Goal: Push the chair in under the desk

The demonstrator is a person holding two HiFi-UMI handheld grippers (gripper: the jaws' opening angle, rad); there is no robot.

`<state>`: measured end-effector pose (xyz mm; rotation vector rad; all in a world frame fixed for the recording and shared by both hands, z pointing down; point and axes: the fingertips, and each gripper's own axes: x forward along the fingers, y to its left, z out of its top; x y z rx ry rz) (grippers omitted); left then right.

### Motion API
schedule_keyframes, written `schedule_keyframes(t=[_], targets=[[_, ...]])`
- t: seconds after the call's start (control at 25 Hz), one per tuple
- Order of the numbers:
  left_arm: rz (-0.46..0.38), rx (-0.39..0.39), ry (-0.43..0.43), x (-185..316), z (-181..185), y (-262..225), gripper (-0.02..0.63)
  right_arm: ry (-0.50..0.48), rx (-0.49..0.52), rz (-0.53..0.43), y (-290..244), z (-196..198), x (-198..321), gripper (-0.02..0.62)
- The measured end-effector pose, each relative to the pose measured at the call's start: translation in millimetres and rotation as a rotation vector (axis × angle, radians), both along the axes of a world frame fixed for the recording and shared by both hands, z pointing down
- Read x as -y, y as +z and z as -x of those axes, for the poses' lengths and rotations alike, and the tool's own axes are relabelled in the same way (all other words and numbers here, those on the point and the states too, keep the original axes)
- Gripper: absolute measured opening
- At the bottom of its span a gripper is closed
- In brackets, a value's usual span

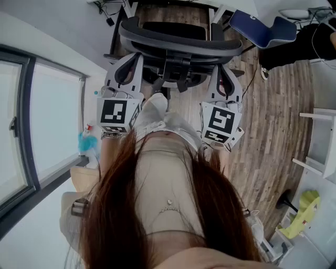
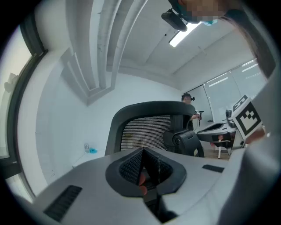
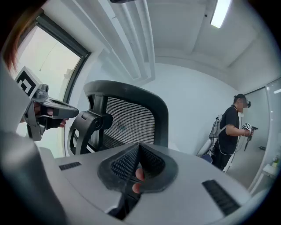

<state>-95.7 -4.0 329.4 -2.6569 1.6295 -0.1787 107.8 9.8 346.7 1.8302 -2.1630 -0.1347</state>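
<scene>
A black office chair (image 1: 178,42) with a mesh backrest stands right in front of me on the wood floor, its back toward me. White desk legs (image 1: 128,8) show beyond it at the top. My left gripper (image 1: 129,62) is at the left side of the backrest and my right gripper (image 1: 224,76) at its right side; both are shut with nothing between the jaws. I cannot tell whether either tip touches the chair. In the left gripper view the gripper (image 2: 142,151) points at the backrest (image 2: 149,127). The right gripper view has the gripper (image 3: 138,147) aimed at that backrest (image 3: 127,118).
A large window (image 1: 31,121) and its sill run along the left, with a blue bottle (image 1: 86,142) on it. A blue chair (image 1: 262,29) sits at the back right, white shelving (image 1: 320,142) at the right. Another person (image 3: 230,132) stands off to the right.
</scene>
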Motion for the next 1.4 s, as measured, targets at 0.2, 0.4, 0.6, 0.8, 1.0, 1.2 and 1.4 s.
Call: schedule_keyframes(t=[0.2, 0.4, 0.6, 0.8, 1.0, 1.2, 1.4], targets=[[0.0, 0.012, -0.011, 0, 6, 3, 0.005, 0.002, -0.008, -0.004, 2, -1, -1, 0.025], [0.011, 0.043, 0.002, -2, 7, 10, 0.005, -0.02, -0.022, 0.0, 3, 1, 0, 0.025], [0.018, 0.058, 0.023, -2, 7, 13, 0.006, -0.065, -0.045, 0.016, 5, 7, 1, 0.026], [0.031, 0.076, 0.028, -2, 8, 21, 0.006, -0.081, -0.059, 0.046, 14, 7, -1, 0.028], [0.041, 0.103, 0.047, -2, 9, 26, 0.05, -0.106, -0.076, 0.065, 18, 10, -2, 0.029], [0.057, 0.138, 0.055, -4, 10, 34, 0.074, -0.136, -0.117, 0.103, 28, 11, -4, 0.089], [0.072, 0.188, 0.079, -4, 9, 43, 0.126, -0.155, -0.156, 0.134, 38, 12, -5, 0.132]])
